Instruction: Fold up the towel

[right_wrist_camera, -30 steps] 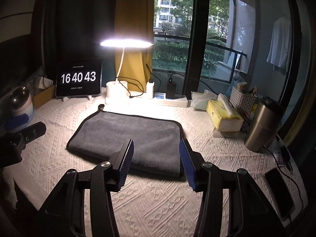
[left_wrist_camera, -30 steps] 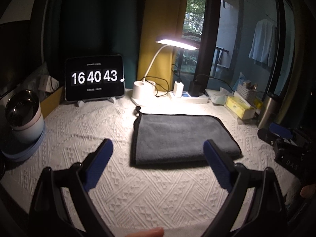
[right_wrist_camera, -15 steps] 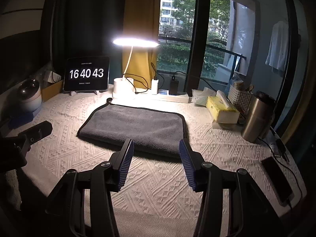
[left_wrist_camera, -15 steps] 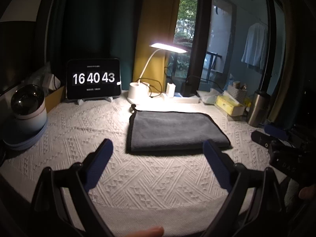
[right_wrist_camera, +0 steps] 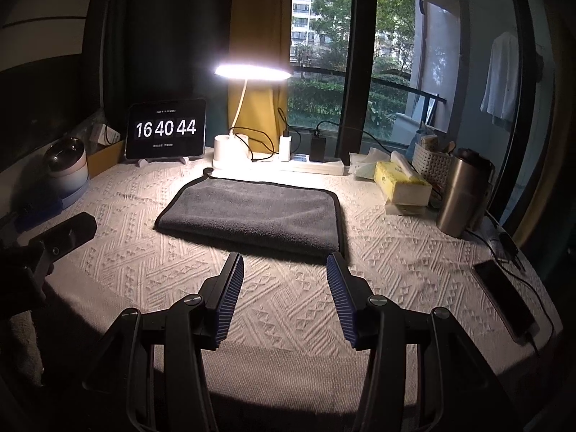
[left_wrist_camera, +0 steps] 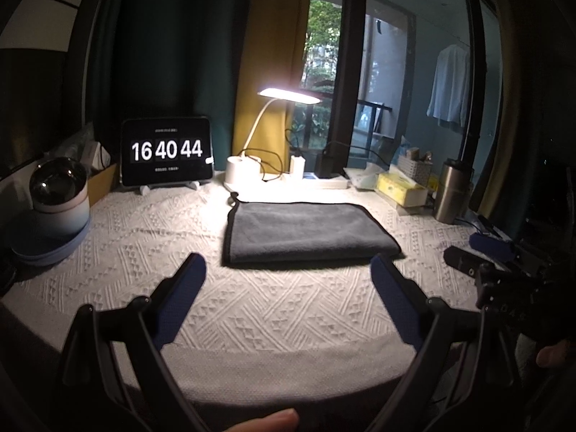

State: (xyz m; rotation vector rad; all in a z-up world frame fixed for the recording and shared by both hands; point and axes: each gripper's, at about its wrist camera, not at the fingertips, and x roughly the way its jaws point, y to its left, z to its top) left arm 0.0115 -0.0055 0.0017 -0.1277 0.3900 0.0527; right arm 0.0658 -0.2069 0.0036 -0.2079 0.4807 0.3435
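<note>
A grey towel with dark edging lies folded flat on the white patterned table cover, under the lamp; it also shows in the right wrist view. My left gripper is open and empty, held back over the table's front edge, short of the towel. My right gripper is open and empty, also short of the towel's near edge. The right gripper's body shows at the right of the left wrist view; the left one shows at the left of the right wrist view.
A tablet clock, a lit desk lamp and a power strip stand at the back. A tissue box, a steel flask and a phone are at the right. A round device sits at the left.
Both grippers have pulled back from the towel toward the table's front edge, so the towel looks farther away. Both stay open. The clock changed from 16:40:43 to 16:40:44.
</note>
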